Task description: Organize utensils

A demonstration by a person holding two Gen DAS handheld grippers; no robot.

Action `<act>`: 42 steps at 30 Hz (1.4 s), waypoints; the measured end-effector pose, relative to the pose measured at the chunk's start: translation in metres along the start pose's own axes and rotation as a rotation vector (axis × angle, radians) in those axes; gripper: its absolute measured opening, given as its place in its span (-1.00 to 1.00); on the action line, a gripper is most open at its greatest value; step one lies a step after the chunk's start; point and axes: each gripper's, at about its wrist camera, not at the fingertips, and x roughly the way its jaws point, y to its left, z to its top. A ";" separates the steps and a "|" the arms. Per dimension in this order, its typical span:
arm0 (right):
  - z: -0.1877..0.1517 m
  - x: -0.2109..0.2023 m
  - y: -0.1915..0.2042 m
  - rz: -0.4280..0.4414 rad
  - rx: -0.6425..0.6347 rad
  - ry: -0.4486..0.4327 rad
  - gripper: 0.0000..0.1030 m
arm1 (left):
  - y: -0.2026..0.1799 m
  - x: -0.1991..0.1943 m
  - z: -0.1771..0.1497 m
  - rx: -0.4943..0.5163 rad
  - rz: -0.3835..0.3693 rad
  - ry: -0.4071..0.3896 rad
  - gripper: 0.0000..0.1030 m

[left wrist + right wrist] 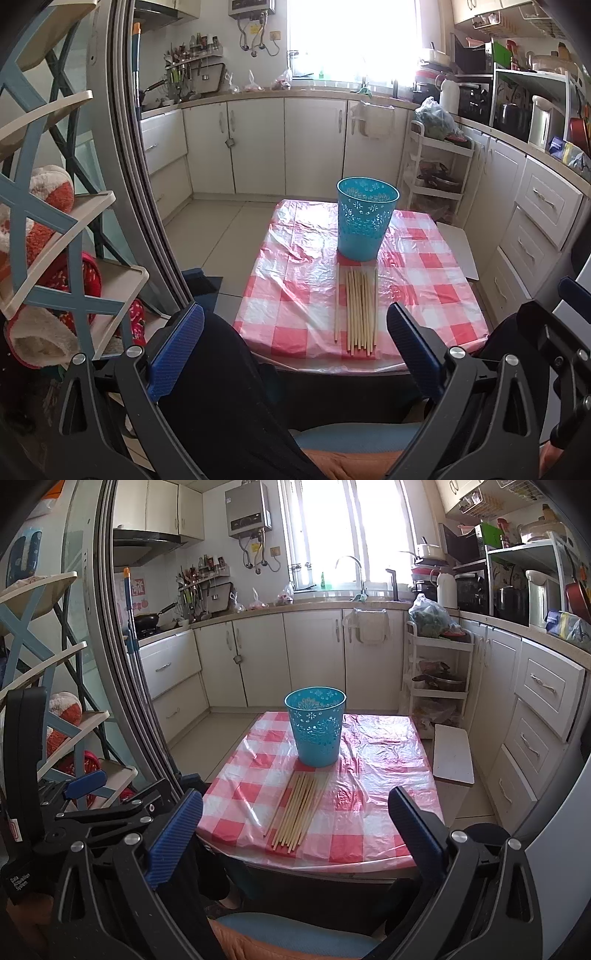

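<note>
Several wooden chopsticks (356,308) lie side by side on a small table with a red-and-white checked cloth (295,295). An upright blue perforated plastic basket (365,219) stands just behind them. The chopsticks (297,812) and basket (317,726) also show in the right wrist view. My left gripper (295,354) is open and empty, held back from the table's near edge. My right gripper (295,842) is open and empty, also short of the near edge. The left gripper's body shows at the left of the right wrist view (85,805).
A white tiered cart (436,672) stands behind the table on the right, with a white board (452,755) beside the table. A blue-framed shelf rack (55,221) and a door frame stand at the left. Kitchen cabinets line the back and right. My legs are below the grippers.
</note>
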 end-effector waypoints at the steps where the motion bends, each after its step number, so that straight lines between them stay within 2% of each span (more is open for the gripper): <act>1: 0.001 0.003 0.000 0.006 -0.003 0.006 0.87 | 0.000 0.003 0.000 0.000 -0.001 0.005 0.85; 6: 0.000 0.027 -0.010 -0.005 -0.005 0.038 0.87 | 0.006 0.031 0.001 -0.018 0.001 0.050 0.85; 11: -0.010 0.081 -0.029 0.017 0.006 0.126 0.87 | 0.007 0.073 0.003 -0.034 -0.023 0.128 0.85; 12: -0.014 0.097 -0.033 0.026 0.011 0.154 0.79 | 0.006 0.084 0.004 -0.038 -0.023 0.143 0.85; 13: -0.018 0.112 -0.037 0.035 0.015 0.183 0.50 | 0.005 0.092 0.004 -0.041 -0.026 0.153 0.85; 16: -0.028 0.161 -0.048 0.063 0.048 0.281 0.01 | 0.000 0.123 0.007 -0.046 -0.034 0.186 0.85; 21: -0.032 0.243 -0.069 0.056 0.165 0.369 -0.24 | -0.010 0.180 0.015 -0.051 -0.039 0.248 0.85; 27: -0.032 0.313 -0.062 0.033 0.144 0.428 -0.37 | -0.028 0.259 0.019 -0.017 -0.038 0.350 0.85; 33: -0.032 0.341 -0.064 0.003 0.086 0.466 -0.42 | -0.046 0.317 0.017 0.001 -0.016 0.402 0.85; 37: -0.033 0.346 -0.068 0.027 0.026 0.478 -0.68 | -0.060 0.347 0.015 0.051 -0.005 0.425 0.83; 39: -0.032 0.348 -0.072 0.056 0.000 0.496 -0.79 | -0.064 0.361 0.014 0.068 0.001 0.440 0.72; 42: -0.028 0.352 -0.078 0.114 -0.040 0.538 -0.81 | -0.066 0.377 0.013 0.080 0.000 0.465 0.51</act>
